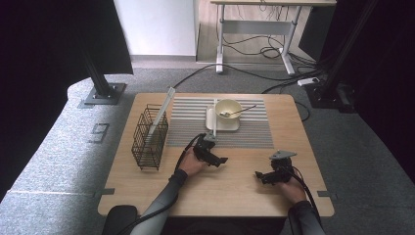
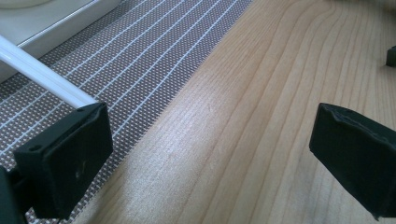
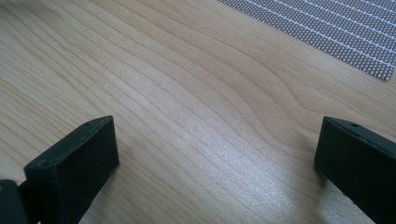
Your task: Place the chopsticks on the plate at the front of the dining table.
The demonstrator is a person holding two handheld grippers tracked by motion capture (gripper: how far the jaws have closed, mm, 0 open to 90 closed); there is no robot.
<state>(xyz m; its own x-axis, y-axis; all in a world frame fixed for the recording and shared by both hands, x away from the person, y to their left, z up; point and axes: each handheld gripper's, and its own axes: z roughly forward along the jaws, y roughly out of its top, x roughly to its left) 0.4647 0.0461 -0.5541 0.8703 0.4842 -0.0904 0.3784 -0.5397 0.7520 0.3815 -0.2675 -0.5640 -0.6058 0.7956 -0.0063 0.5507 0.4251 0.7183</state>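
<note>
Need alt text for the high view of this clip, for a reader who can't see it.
A person holds the left gripper and right gripper, both open, over a wooden table. Behind them, a striped placemat carries a tray with a bowl and spoon; a black wire rack stands left.

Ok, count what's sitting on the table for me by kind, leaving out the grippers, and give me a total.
Wire baskets: 1
Striped mats: 1
Bowls: 1
Spoons: 1
Square plates: 1
White sticks: 2, one leaning in the basket, one on the mat
Total: 7
</note>
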